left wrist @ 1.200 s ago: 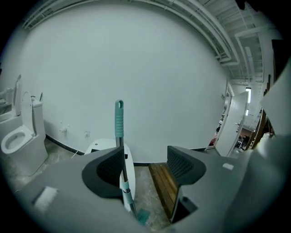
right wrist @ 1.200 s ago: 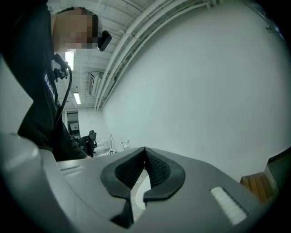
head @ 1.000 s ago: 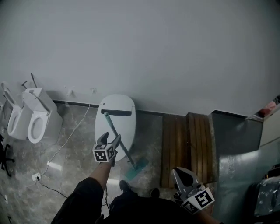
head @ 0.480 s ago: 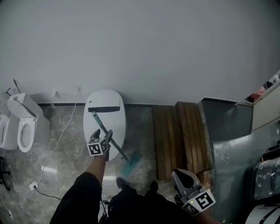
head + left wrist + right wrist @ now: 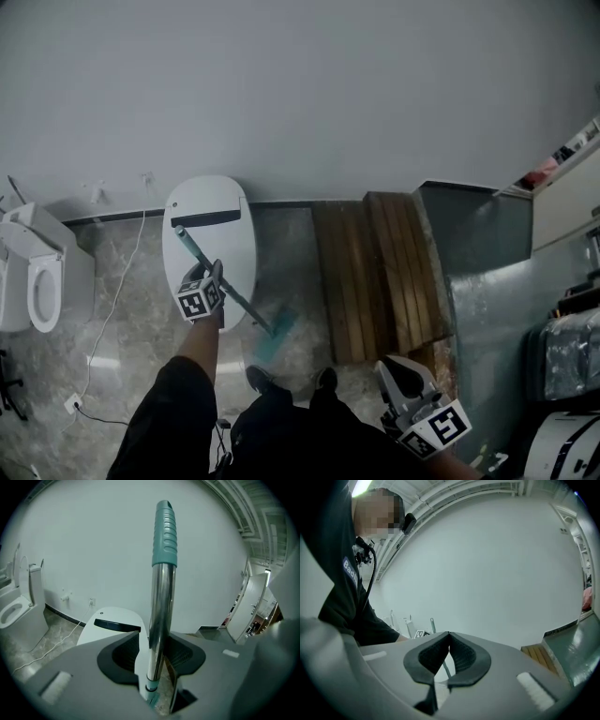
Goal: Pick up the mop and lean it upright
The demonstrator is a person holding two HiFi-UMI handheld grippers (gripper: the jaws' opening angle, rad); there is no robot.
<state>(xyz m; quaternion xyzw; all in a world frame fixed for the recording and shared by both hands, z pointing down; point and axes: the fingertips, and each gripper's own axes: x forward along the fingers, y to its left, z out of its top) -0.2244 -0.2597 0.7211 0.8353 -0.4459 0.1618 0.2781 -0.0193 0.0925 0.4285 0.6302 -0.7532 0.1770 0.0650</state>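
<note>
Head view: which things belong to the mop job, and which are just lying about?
Job: mop; left hand-held gripper, jaws just closed onto its handle.
Lying about: right hand-held gripper, shut and empty; toilet; white oval fixture; wooden boards; cable.

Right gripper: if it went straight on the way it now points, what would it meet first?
Probably the bare white wall. Nothing stands close before the right gripper, its tongs shut. The mop handle lies slightly left of that line, but depth is unclear.
</note>
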